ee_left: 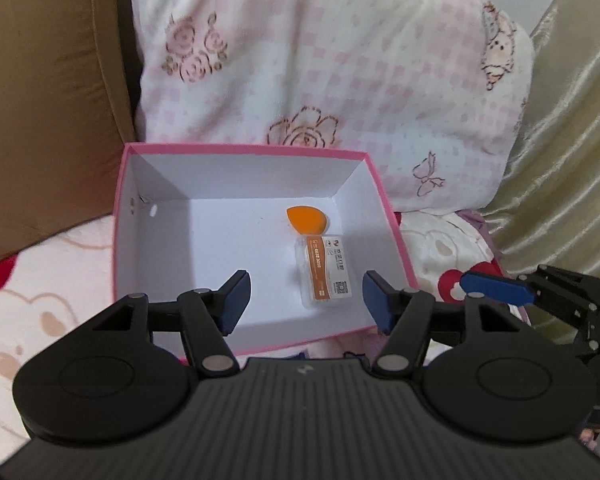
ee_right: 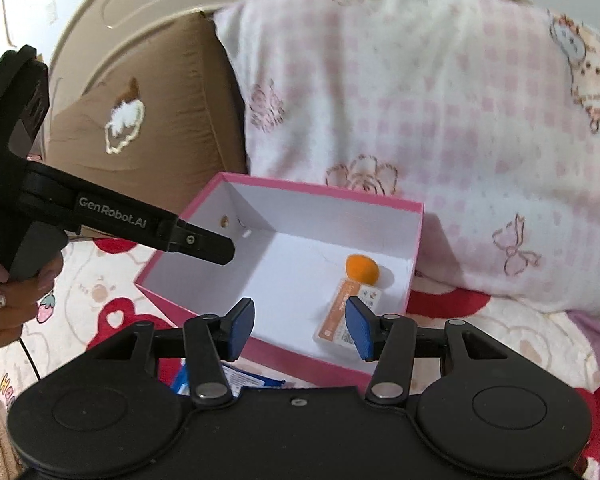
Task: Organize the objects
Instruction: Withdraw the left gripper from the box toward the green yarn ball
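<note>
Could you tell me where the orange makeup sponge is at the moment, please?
The orange makeup sponge lies on the floor of the pink box, toward its far right corner, just behind the small clear case; both wrist views show it.

The box is pink outside and along its rim, white inside. In it lie an orange sponge and a clear case with an orange stripe and a white label. The pillow is white with pale pink checks and brown-outlined roses. The cushion is brown. The bed sheet is cream with red hearts and bear drawings. Both grippers are black with blue fingers.
</note>
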Tool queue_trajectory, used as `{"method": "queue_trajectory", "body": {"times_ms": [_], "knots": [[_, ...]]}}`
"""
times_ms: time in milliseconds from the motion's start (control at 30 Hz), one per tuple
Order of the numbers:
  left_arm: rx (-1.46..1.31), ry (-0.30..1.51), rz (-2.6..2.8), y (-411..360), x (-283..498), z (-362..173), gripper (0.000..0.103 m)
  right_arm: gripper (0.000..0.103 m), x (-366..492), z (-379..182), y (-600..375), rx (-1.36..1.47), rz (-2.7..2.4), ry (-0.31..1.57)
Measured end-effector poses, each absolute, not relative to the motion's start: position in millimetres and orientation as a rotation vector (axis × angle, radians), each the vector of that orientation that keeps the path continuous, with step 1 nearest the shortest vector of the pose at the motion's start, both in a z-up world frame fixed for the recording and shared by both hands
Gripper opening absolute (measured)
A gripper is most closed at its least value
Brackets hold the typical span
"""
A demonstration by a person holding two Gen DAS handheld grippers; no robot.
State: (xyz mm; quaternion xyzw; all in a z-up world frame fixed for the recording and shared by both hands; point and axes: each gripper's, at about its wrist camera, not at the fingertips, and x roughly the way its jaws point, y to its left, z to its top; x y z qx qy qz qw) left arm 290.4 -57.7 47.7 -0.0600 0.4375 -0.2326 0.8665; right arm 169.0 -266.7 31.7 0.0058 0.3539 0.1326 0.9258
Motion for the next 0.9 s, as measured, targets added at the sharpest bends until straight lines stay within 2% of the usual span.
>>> {"method": "queue_trajectory", "body": {"times_ms": [100, 167, 367, 500, 567, 700, 900], "knots": [[-0.110, 0.916, -0.495, -51.8, 273.6, 60.8, 0.064, 0.064, 160.2, 44.9, -264.0, 0.009, 0.285, 0.725], [-0.106, 0.921, -0.508, -47.3, 263.3, 66.2, 0.067, 0.073, 152.5, 52.4, -259.1, -0.013, 0.292, 0.733], [-0.118, 0.948, -0.532, -34.8, 237.7, 71.0, 0.071, 0.087, 122.5, 66.3, -243.2, -0.057, 0.318, 0.721], [-0.110, 0.948, -0.534, -27.5, 225.6, 71.0, 0.082, 0.090, 105.0, 69.6, -235.1, -0.062, 0.348, 0.747], [-0.132, 0.962, -0.537, -22.7, 222.3, 69.4, 0.086, 0.093, 98.4, 69.1, -230.6, -0.077, 0.345, 0.767], [-0.152, 0.980, -0.550, -18.4, 215.9, 66.2, 0.094, 0.093, 83.6, 69.1, -225.2, -0.112, 0.330, 0.772], [-0.120, 0.965, -0.466, -19.4, 214.7, 56.5, 0.095, 0.093, 60.0, 60.8, -238.1, -0.025, 0.321, 0.719]]}}
